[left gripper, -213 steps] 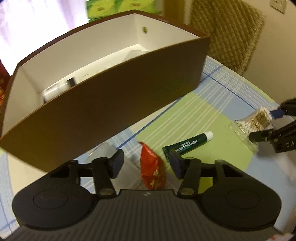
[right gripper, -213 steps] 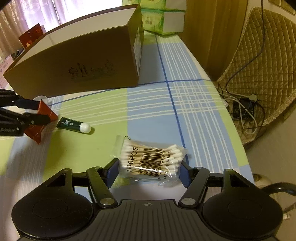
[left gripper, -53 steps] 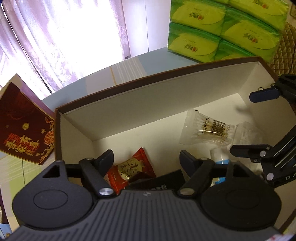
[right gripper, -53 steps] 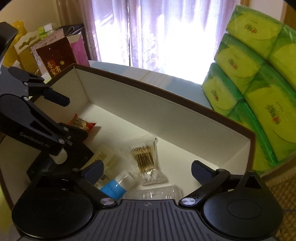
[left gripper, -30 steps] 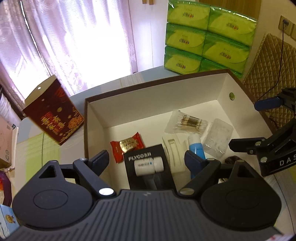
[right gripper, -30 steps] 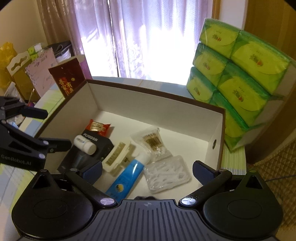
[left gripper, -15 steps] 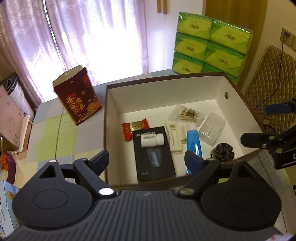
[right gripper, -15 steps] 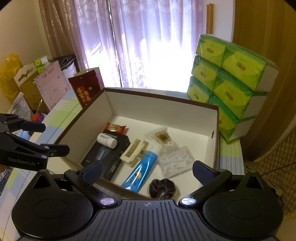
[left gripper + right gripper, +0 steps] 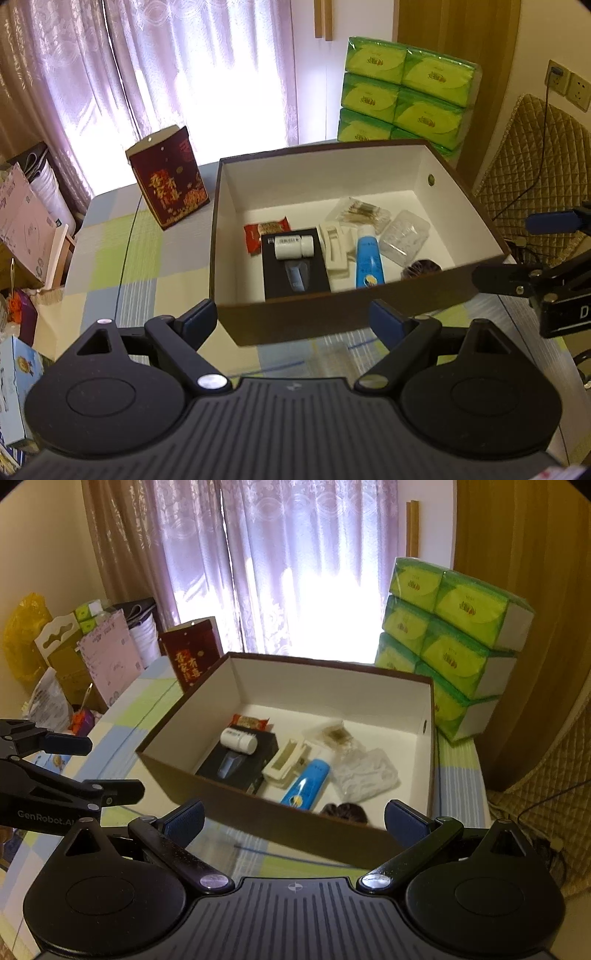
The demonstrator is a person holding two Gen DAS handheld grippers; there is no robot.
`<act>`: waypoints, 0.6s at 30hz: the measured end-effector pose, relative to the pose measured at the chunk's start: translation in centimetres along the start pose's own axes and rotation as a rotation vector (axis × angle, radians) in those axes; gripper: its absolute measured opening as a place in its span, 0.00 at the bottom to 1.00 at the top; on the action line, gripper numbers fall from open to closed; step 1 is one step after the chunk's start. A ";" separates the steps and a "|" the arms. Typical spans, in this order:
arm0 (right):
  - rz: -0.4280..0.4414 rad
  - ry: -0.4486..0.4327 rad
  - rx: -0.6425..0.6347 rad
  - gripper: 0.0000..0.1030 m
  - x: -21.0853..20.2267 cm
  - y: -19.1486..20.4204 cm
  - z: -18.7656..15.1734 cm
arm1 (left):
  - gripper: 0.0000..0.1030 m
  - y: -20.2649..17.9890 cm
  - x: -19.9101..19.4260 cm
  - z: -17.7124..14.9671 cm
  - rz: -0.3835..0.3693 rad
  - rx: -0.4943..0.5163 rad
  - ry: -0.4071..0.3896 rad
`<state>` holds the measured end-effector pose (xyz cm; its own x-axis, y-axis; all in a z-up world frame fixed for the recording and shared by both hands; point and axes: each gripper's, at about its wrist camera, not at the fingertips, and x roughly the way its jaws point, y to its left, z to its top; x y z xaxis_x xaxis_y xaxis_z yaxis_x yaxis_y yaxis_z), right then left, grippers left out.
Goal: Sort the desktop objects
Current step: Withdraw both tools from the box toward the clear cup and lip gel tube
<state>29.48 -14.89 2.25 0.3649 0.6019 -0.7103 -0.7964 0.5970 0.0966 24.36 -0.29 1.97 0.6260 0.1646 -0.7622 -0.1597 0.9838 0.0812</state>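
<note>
A brown box (image 9: 332, 312) with a white inside stands on the table. In it lie a red snack packet (image 9: 264, 236), a black carton (image 9: 295, 273) with a white bottle (image 9: 293, 246) on top, a blue tube (image 9: 367, 262), a cotton swab bag (image 9: 364, 214), a clear case (image 9: 404, 238) and a dark scrunchie (image 9: 421, 267). My left gripper (image 9: 291, 319) hangs open and empty before the box's near wall. The right gripper (image 9: 295, 821) is also open and empty, at the box's (image 9: 258, 812) near right corner.
Green tissue packs (image 9: 406, 99) are stacked behind the box. A dark red gift bag (image 9: 168, 184) stands to its left on the checked tablecloth (image 9: 110, 266). A quilted chair (image 9: 535, 166) is off to the right, and bags and cartons (image 9: 74, 653) crowd the left.
Both grippers have drawn back and upward from over the box, so the whole box now shows beyond the fingertips. The snack packet and swab bag, earlier on the table, lie inside the box.
</note>
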 end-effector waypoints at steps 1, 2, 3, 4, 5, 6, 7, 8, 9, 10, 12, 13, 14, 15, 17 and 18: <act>0.000 0.001 0.000 0.98 -0.1 0.2 -0.3 | 0.85 -0.1 -0.2 -0.3 0.002 -0.002 0.001; 0.000 0.001 0.001 0.98 -0.3 0.3 -0.5 | 0.85 -0.1 -0.4 -0.7 0.003 -0.002 0.001; -0.001 0.000 0.004 0.98 -0.5 0.4 -0.8 | 0.85 -0.2 -0.6 -1.0 0.000 -0.003 0.002; 0.001 0.000 0.005 0.98 -0.6 0.5 -1.0 | 0.85 -0.1 -0.8 -1.2 -0.002 -0.007 0.002; 0.004 0.000 0.006 0.98 -0.7 0.7 -1.2 | 0.85 -0.1 -1.0 -1.5 -0.005 -0.011 0.002; 0.005 -0.001 0.006 0.98 -0.8 0.8 -1.4 | 0.85 -0.2 -1.2 -1.7 -0.007 -0.013 0.002; 0.006 -0.002 0.006 0.98 -0.9 0.9 -1.6 | 0.85 -0.2 -1.4 -1.9 -0.008 -0.015 0.002; 0.008 -0.001 0.004 0.98 -1.0 1.1 -1.8 | 0.85 -0.2 -1.5 -2.2 -0.008 -0.018 0.004; 0.009 -0.001 0.000 0.98 -1.1 1.2 -2.0 | 0.85 -0.3 -1.6 -2.4 -0.009 -0.020 0.007; 0.009 -0.001 -0.006 0.98 -1.2 1.4 -2.2 | 0.85 -0.3 -1.8 -2.7 -0.010 -0.022 0.009; 0.005 0.003 -0.011 0.98 -1.3 1.6 -2.7 | 0.85 -0.4 -2.0 -3.2 -0.011 -0.024 0.013; 0.005 0.006 -0.012 0.98 -1.3 1.7 -3.0 | 0.85 -0.4 -2.1 -3.4 -0.014 -0.026 0.017; 0.006 0.009 -0.011 0.98 -1.3 1.7 -3.2 | 0.85 -0.5 -2.2 -3.7 -0.018 -0.028 0.020; 0.008 0.013 -0.008 0.98 -1.4 1.8 -3.5 | 0.85 -0.5 -2.2 -3.9 -0.022 -0.029 0.023; 0.011 0.023 -0.001 0.98 -1.3 1.9 -4.1 | 0.85 -0.7 -2.2 -4.4 -0.026 -0.028 0.031; 0.012 0.029 0.003 0.98 -1.2 2.0 -4.4 | 0.85 -0.8 -2.2 -4.7 -0.025 -0.027 0.034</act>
<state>25.31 -16.76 0.25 0.3414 0.5936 -0.7288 -0.7991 0.5916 0.1075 19.52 -1.72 0.62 0.6034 0.1372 -0.7855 -0.1657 0.9852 0.0448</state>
